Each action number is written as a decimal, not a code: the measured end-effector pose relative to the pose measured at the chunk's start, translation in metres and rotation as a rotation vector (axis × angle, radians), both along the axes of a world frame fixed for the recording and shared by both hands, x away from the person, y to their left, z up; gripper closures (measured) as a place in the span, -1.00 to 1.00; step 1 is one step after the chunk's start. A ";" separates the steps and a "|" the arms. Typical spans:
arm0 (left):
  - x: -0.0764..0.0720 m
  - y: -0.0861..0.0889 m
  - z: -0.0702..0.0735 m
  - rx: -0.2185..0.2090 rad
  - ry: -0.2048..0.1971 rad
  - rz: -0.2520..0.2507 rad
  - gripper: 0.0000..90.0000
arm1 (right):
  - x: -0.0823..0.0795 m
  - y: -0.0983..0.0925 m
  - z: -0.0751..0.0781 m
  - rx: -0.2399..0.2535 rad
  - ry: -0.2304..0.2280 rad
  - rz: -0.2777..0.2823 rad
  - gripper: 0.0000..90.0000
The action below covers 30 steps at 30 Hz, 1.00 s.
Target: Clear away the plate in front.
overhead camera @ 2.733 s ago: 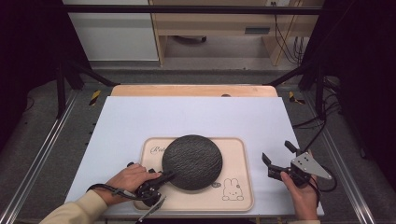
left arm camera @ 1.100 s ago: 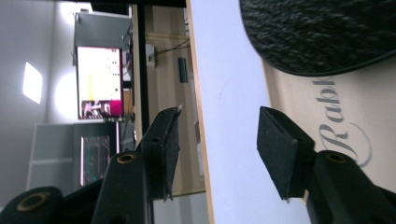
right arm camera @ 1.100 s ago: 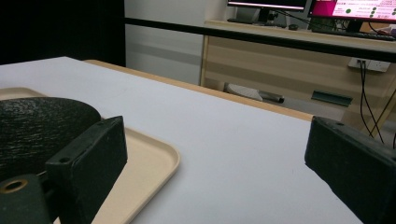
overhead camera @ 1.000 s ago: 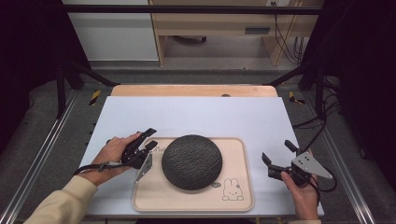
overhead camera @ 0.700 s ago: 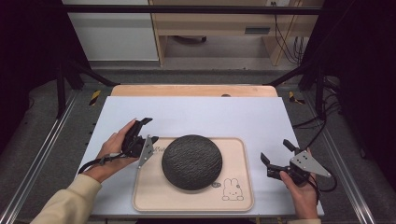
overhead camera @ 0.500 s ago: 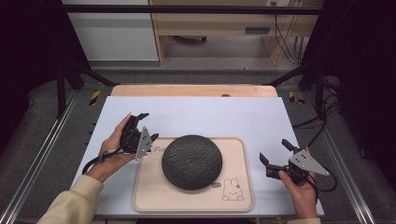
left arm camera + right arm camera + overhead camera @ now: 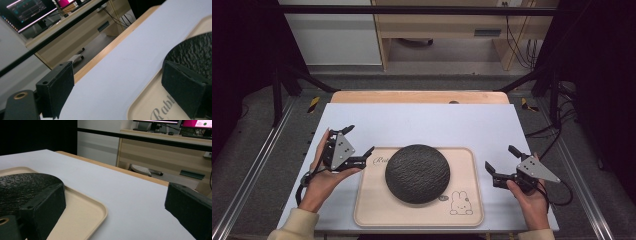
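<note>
I see the dark bowl (image 7: 417, 173) lying upside down in the middle of the beige tray (image 7: 372, 210) on the white counter (image 7: 437, 125), with nothing touching it. My left hand-held gripper (image 7: 360, 145) hangs just left of the tray's near-left corner; its jaws have just been opening, stand wide and hold nothing. My right hand-held gripper (image 7: 501, 161) sits low just beside the tray's right edge, jaws likewise wide apart and empty.
</note>
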<state>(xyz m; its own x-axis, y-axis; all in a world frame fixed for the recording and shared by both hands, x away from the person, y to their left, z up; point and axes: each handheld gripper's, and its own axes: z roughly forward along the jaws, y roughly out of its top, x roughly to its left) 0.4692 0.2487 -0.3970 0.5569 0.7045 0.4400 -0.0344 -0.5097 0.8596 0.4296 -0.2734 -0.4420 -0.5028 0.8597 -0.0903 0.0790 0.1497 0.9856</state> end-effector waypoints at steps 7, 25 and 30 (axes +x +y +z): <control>-0.010 0.022 -0.003 -0.148 0.034 0.028 -0.84 | 0.002 -0.002 0.005 0.001 -0.010 0.004 -0.92; -0.032 0.067 -0.040 -0.396 0.015 0.019 -0.86 | -0.002 -0.009 -0.006 0.002 -0.031 0.011 -0.90; -0.037 0.070 -0.043 -0.405 0.008 0.020 -0.88 | -0.006 -0.010 -0.009 0.025 -0.038 0.004 -0.89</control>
<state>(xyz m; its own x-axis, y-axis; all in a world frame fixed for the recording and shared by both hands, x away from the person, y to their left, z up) 0.4322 0.3184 -0.4404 0.5434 0.8308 0.1202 -0.0203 -0.1301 0.9913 0.4238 -0.2836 -0.4514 -0.5033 0.8596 -0.0879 0.0409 0.1253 0.9913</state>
